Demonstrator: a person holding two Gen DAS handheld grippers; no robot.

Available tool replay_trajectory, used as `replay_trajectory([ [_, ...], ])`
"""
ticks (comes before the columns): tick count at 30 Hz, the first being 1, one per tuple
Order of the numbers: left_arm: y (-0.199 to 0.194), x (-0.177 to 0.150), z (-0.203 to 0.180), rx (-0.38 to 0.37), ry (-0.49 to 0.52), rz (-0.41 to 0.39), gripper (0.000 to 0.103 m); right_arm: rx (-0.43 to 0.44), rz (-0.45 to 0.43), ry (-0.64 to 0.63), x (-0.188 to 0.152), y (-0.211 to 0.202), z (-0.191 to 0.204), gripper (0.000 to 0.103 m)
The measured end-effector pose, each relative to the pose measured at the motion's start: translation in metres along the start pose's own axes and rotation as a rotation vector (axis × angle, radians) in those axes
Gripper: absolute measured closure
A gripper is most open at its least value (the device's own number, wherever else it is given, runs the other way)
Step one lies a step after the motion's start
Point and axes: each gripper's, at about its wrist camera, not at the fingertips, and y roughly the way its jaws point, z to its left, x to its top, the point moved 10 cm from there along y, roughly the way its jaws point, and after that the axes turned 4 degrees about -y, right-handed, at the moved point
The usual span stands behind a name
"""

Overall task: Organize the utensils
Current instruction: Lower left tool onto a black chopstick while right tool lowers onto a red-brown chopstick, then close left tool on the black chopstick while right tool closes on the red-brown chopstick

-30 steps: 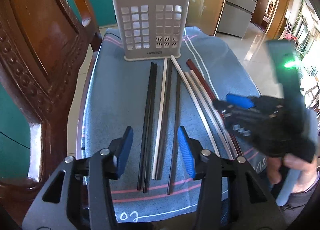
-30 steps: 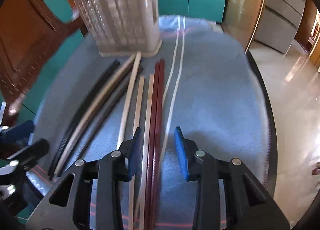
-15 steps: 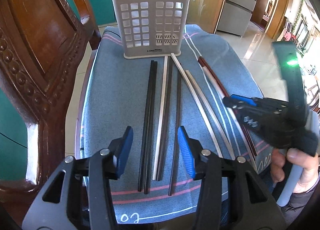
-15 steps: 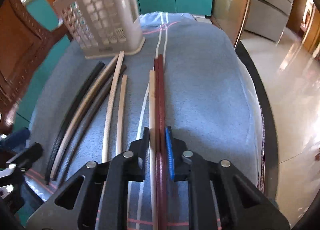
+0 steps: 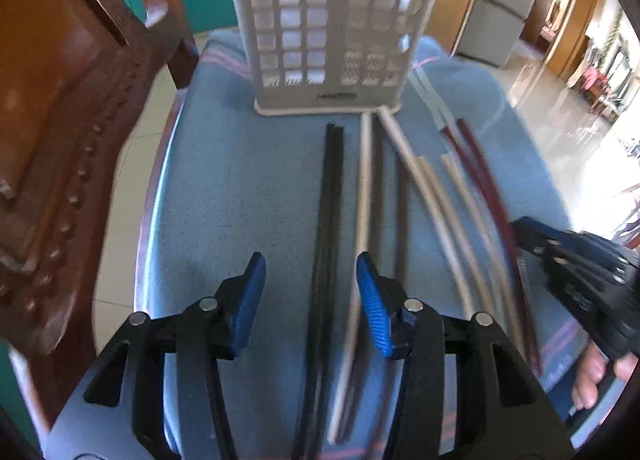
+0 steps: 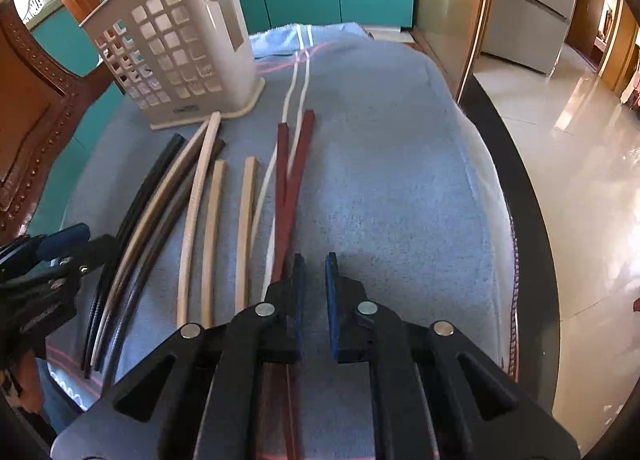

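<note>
Chopsticks point(image 6: 246, 219) are seen laid on a blue cloth point(image 6: 392, 179) before a slotted holder point(image 6: 180, 55), the left gripper point(image 5: 310, 292) spread wide over a black pair point(image 5: 330, 219), the right gripper point(image 6: 312, 288) narrowly parted beside the dark red pair point(image 6: 290, 183).

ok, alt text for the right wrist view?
The right gripper, jaws slightly apart and empty, hovers beside two dark red chopsticks on a blue towel. More chopsticks fan left toward a white slotted utensil basket.
</note>
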Motion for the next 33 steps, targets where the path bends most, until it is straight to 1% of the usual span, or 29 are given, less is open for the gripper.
replay_trajectory([
  [1,0.008,-0.001,0.001,0.003,-0.006,0.019,0.060,-0.001,-0.001,-0.006,-0.001,-0.001,0.000,0.092],
  [2,0.013,-0.001,0.003,0.002,-0.013,0.030,0.059,0.002,-0.003,-0.009,-0.002,-0.002,0.000,0.092],
  [3,0.011,0.002,0.004,0.001,-0.019,0.007,0.059,0.007,-0.005,-0.009,-0.002,-0.002,-0.001,0.092],
  [6,0.014,0.005,0.007,0.000,-0.026,0.000,0.060,0.029,-0.009,-0.001,-0.004,-0.004,-0.004,0.092],
  [8,0.014,0.007,0.008,0.001,-0.036,-0.012,0.066,0.044,-0.010,0.011,-0.003,-0.004,-0.005,0.092],
  [9,0.014,0.007,0.010,0.003,-0.041,-0.018,0.075,0.051,-0.010,0.020,-0.002,-0.004,-0.006,0.091],
  [10,0.014,0.008,0.012,0.003,-0.054,-0.017,0.080,0.058,-0.009,0.028,-0.002,-0.003,-0.007,0.090],
  [11,0.014,0.006,0.017,-0.001,-0.070,-0.012,0.081,0.067,-0.008,0.039,-0.001,-0.003,-0.009,0.088],
  [12,0.013,0.006,0.019,-0.009,-0.089,-0.004,0.083,0.071,-0.009,0.046,0.000,-0.003,-0.009,0.083],
  [13,0.014,0.007,0.023,-0.022,-0.102,0.006,0.083,0.071,-0.012,0.053,0.003,-0.004,-0.011,0.079],
  [15,0.012,0.004,0.021,-0.046,-0.099,0.019,0.083,0.071,-0.018,0.059,0.011,-0.004,-0.013,0.079],
  [18,0.011,0.001,0.014,-0.051,-0.080,0.022,0.083,0.066,-0.044,0.068,0.036,0.000,-0.013,0.079],
  [20,0.010,-0.001,0.009,-0.077,-0.082,0.029,0.083,0.036,-0.030,0.056,0.053,0.012,-0.013,0.079],
  [22,0.007,0.002,0.009,-0.093,-0.094,0.019,0.083,-0.002,-0.007,0.023,0.063,0.026,-0.009,0.079],
  [23,0.005,0.003,0.007,-0.089,-0.096,0.010,0.083,-0.026,0.012,-0.005,0.064,0.034,-0.007,0.079],
  [25,0.003,0.009,0.011,-0.067,-0.097,-0.009,0.083,-0.076,0.008,-0.043,0.065,0.037,-0.005,0.088],
  [26,0.004,0.013,0.014,-0.052,-0.096,-0.016,0.083,-0.084,0.004,-0.067,0.063,0.037,-0.002,0.090],
  [27,0.004,0.015,0.013,-0.041,-0.095,-0.015,0.083,-0.081,0.002,-0.078,0.061,0.037,-0.001,0.092],
  [29,0.013,0.018,0.015,-0.033,-0.095,0.006,0.081,-0.074,-0.005,-0.089,0.055,0.033,-0.002,0.092],
  [32,0.019,0.015,0.008,-0.048,-0.092,0.027,0.080,-0.053,-0.006,-0.079,0.046,0.027,-0.006,0.092],
  [33,0.019,0.015,0.008,-0.038,-0.096,0.013,0.085,-0.046,-0.006,-0.077,0.043,0.026,-0.007,0.092],
])
